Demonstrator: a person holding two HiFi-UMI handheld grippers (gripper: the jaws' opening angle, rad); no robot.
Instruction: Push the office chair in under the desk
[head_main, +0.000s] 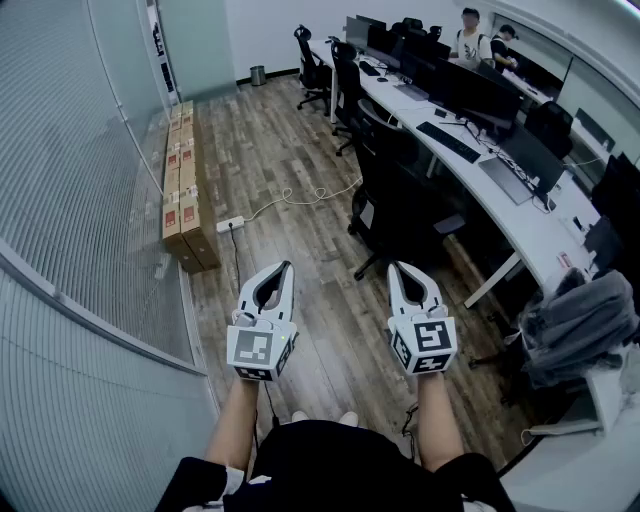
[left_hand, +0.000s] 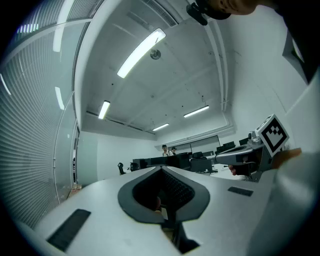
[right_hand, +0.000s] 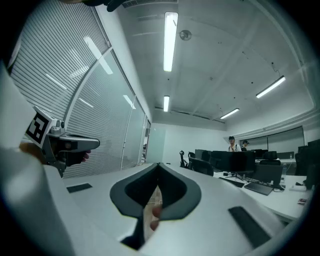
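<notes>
A black office chair (head_main: 392, 205) stands pulled out from the long white desk (head_main: 500, 205), ahead of me and a little to the right. My left gripper (head_main: 287, 267) and right gripper (head_main: 397, 268) are held side by side over the wooden floor, short of the chair and touching nothing. Both are shut with nothing between the jaws. In the left gripper view my left gripper (left_hand: 161, 168) points level across the room toward the far desks. My right gripper (right_hand: 158, 164) does the same in the right gripper view, with black chairs (right_hand: 200, 165) and monitors beyond it.
A row of cardboard boxes (head_main: 183, 190) lines the glass wall on the left, with a power strip and white cable (head_main: 290, 200) on the floor. More black chairs (head_main: 312, 65) stand along the desk. Two people (head_main: 480, 38) are at the far end. A grey garment (head_main: 585, 320) lies near right.
</notes>
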